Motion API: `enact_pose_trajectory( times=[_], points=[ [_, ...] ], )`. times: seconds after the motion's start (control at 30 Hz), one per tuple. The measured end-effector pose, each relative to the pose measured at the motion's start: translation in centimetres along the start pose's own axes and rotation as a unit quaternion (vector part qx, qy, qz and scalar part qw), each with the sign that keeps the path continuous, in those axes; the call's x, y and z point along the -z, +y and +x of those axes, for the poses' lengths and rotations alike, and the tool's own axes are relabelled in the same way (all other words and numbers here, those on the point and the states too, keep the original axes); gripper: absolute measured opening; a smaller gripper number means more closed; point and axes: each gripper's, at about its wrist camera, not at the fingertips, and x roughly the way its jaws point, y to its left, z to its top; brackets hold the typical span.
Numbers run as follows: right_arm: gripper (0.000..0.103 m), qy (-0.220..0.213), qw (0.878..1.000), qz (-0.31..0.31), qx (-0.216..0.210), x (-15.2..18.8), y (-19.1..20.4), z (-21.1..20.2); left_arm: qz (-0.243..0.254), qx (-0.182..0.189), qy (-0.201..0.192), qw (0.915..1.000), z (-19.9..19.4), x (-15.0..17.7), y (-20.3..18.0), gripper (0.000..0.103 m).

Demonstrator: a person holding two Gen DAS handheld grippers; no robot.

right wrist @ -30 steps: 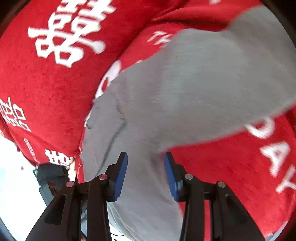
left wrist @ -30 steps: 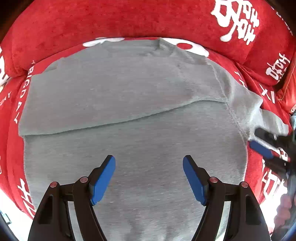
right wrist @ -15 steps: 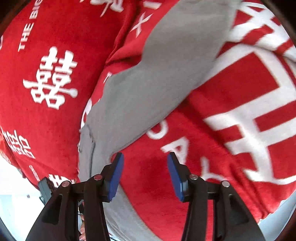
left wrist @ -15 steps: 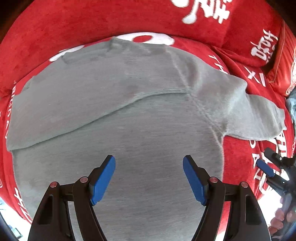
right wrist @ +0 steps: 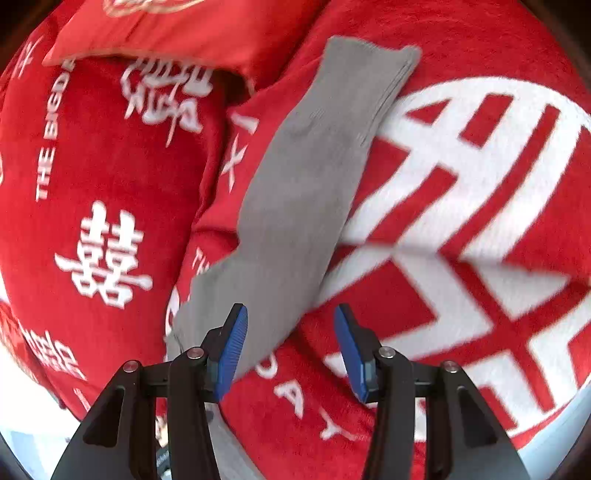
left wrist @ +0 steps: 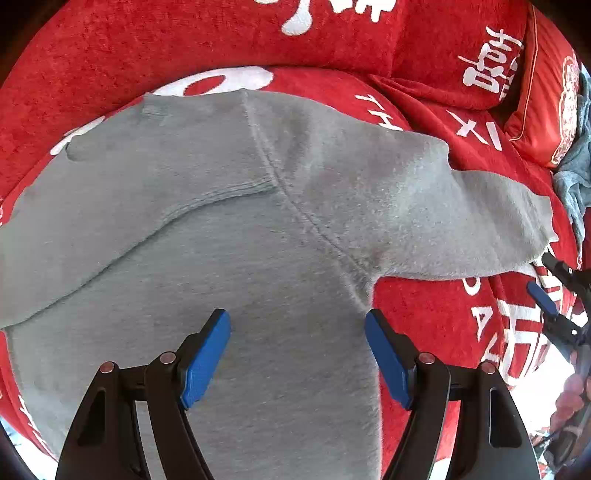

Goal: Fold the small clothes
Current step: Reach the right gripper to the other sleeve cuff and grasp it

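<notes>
Jaws of right gripper (right wrist: 290, 347) agape and empty, pulled back off sleeve (right wrist: 314, 177), now stretched flat over red blanket (right wrist: 480, 221). Left gripper (left wrist: 297, 354) likewise agape, hovering above sweater (left wrist: 221, 258) body. Sleeve probably ready for folding inward.

- Red blanket (left wrist: 436, 310) with white lettering, spread beneath and beyond the jaws.
- Red pillow (right wrist: 92, 206) ahead-left of the right jaws.
- Blue-grey cloth (left wrist: 576, 173) far right of the left jaws.

The sweater (left wrist: 229, 258) lies on the blanket (left wrist: 424, 317), one sleeve (right wrist: 314, 177) stretched rightward, pillows (left wrist: 221, 33) behind it.
</notes>
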Motion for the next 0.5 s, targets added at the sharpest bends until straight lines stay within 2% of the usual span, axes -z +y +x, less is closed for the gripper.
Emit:
enact_pose_trajectory(
  times=[0.17,0.33,0.37,0.4,0.43,0.5],
  points=[
    [0.053,-0.019,0.999,0.032,-0.022,-2.4,-0.8,0.8,0.002,-0.002,-0.004,1.0,0.4,-0.4,-0.8,0.076],
    [0.051,-0.008,0.997,0.052,-0.06,-3.8,-0.3,2.7,0.0,-0.003,-0.006,1.0,0.6,-0.8,-1.1,0.076],
    [0.046,-0.002,0.995,0.066,-0.075,-3.9,-0.5,3.1,-0.002,-0.002,-0.006,1.0,0.6,-0.9,-1.0,0.076],
    [0.022,0.003,0.992,0.086,-0.096,-4.0,-0.7,3.5,-0.003,0.0,-0.005,1.0,0.6,-0.9,-1.0,0.076],
    [0.006,0.008,0.985,0.113,-0.129,-4.0,-1.2,4.0,-0.004,0.003,-0.004,1.0,0.5,-1.0,-0.9,0.076],
    [0.006,0.003,0.976,0.143,-0.167,-3.7,-1.3,4.2,-0.011,0.011,-0.002,0.9999,0.3,-1.1,-0.4,0.076]
  ],
)
